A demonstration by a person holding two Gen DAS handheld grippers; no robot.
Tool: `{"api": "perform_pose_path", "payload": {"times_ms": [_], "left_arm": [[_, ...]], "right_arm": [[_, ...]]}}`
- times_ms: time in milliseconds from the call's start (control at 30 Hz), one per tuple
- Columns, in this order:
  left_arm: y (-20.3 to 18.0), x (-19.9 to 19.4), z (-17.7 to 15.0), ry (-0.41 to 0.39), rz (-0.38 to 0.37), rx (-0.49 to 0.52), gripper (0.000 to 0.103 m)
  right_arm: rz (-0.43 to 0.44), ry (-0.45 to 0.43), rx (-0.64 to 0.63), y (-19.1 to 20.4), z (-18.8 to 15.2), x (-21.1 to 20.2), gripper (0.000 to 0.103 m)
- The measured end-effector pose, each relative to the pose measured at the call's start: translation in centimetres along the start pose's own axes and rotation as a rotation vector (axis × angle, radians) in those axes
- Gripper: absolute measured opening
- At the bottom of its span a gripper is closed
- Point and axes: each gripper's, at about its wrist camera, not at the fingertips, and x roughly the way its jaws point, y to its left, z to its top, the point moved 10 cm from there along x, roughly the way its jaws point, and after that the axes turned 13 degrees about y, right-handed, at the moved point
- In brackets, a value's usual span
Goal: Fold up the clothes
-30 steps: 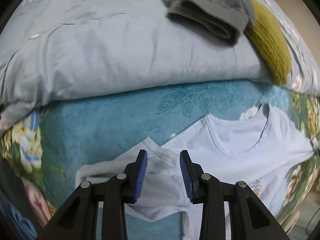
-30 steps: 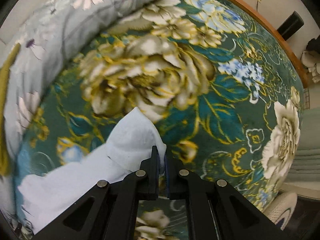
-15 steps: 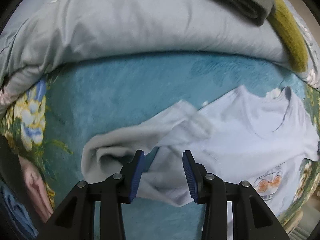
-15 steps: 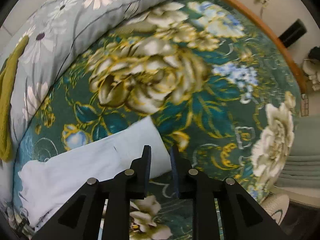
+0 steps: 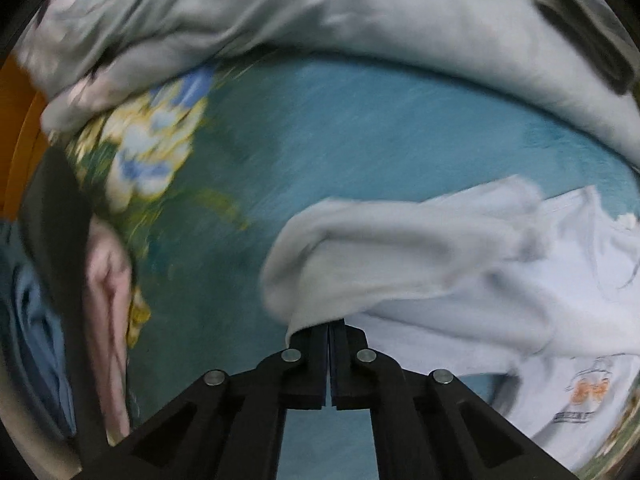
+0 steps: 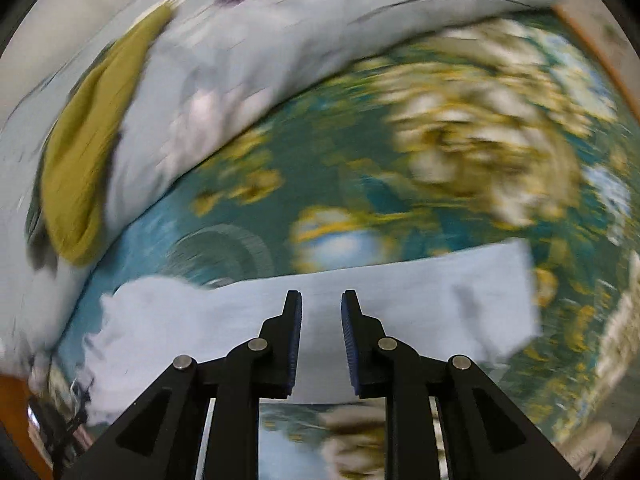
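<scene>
— What do we have in the left gripper [image 5: 329,326]?

— Our jaws are pressed together on a fold of the white T-shirt [image 5: 460,280]. The cloth bunches up right at the tips and drapes off to the right, where the rest of the shirt lies on the bed [image 5: 360,140] with its small orange print [image 5: 588,392] facing up.

— And the right gripper [image 6: 321,300]?

— Our jaws stand apart there, holding nothing. They hover over the pale shirt [image 6: 400,300], which lies fairly flat across the floral bedspread [image 6: 460,152], one squared end reaching to the right.

— What do we see beyond the shirt?

— A grey duvet [image 5: 360,12] is heaped along the far edge of the bed, and a mustard-yellow knit garment [image 6: 92,140] lies on top of it. In the right view the duvet [image 6: 240,60] shows a faint flower pattern. Both views are blurred, so finer detail escapes us.
</scene>
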Motion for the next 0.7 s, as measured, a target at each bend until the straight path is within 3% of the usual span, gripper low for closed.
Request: {"api": "perform_pose_path", "payload": {"times_ms": [133,267,300,400,467,500,533,700], "left_arm": [[1.8,0.1,-1.2,0.015,-0.084,-0.098,0.001],[0.9,-2.9,-0.7,-0.062,-0.166,-0.070,0.004],[0.3,-3.6,-0.4,-0.080,-0.185,-0.050,0.004],[-3.8,-5.6,2.2,-0.122,-0.219,0.092,0.006],[-6.2,-6.4,3.7,-0.130,-0.243,0.199,0.018],[-7.6,-6.4,4.2,-0.126,-0.253,0.258,0.036],[-9.1,-6.4,4.7,-0.124,-0.257,0.314,0.046],[-15.8,-4.0,7.1,-0.088,-0.185,0.587,0.047]], "right_arm": [[0.041,0.057,-0.129,5.8,0.2,2.9,0.021],[0.025,0.096,-0.298,11.1,0.6,5.3,0.022],[0.015,0.102,-0.332,12.1,0.8,5.7,0.029],[-0.018,0.119,-0.429,14.6,1.4,6.9,0.034],[-0.043,0.128,-0.488,16.1,1.9,7.6,0.035],[-0.053,0.135,-0.513,16.7,2.0,8.0,0.035],[-0.063,0.142,-0.537,17.2,2.2,8.3,0.036],[-0.112,0.164,-0.630,18.8,2.4,9.4,0.036]]}}
